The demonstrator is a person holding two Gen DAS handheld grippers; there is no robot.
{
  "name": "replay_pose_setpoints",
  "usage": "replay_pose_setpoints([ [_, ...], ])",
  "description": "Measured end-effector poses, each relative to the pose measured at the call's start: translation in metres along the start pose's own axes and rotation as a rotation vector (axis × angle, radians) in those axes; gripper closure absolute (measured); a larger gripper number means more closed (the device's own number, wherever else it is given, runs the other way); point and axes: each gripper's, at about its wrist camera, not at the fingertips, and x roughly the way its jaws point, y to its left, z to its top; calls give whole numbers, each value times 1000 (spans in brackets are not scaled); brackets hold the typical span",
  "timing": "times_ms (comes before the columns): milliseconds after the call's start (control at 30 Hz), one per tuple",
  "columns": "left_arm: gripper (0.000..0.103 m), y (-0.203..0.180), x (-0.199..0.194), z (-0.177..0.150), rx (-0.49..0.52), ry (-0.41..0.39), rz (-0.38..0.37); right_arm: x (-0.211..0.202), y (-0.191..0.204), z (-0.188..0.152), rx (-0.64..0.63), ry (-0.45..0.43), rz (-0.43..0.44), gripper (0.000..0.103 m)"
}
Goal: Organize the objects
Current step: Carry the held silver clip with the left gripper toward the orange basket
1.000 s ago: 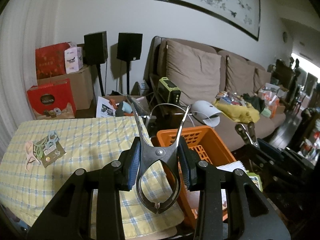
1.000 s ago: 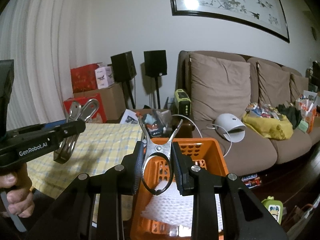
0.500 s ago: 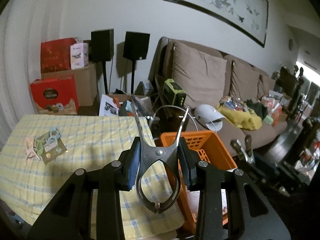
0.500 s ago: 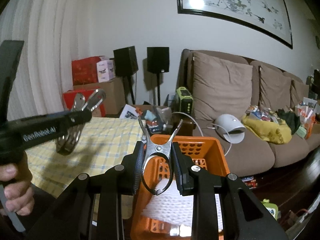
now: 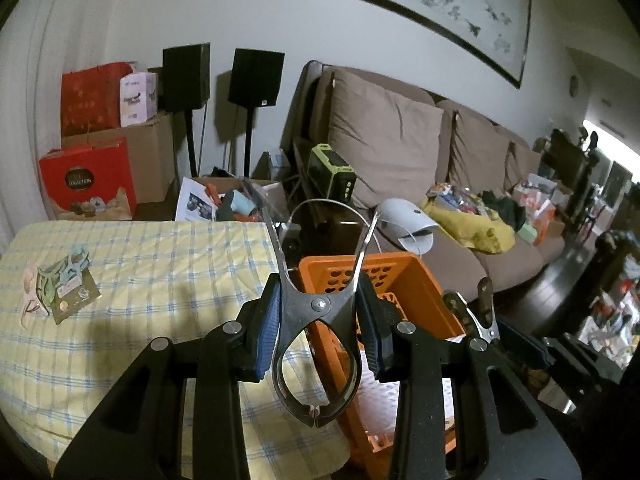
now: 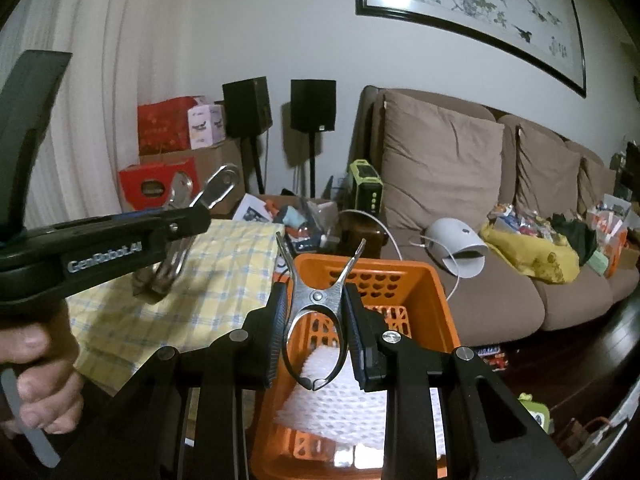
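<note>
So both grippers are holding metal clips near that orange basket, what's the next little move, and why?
Probably ease the right gripper down and open it. Its metal clip already hangs above the orange basket and the white foam netting, while the left gripper sits nearer the checked cloth.

The basket [image 6: 440, 292] sits right of the table [image 5: 160, 272], sofa [image 6: 500, 280] behind it. Inside there's netting [image 6: 344, 396], I think.
</note>
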Motion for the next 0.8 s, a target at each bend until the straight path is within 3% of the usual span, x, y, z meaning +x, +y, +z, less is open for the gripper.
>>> replay_pose_setpoints([
  [800,69,-4,13,2,62,57,-26,14,-30,-11,48,93,-83,75],
])
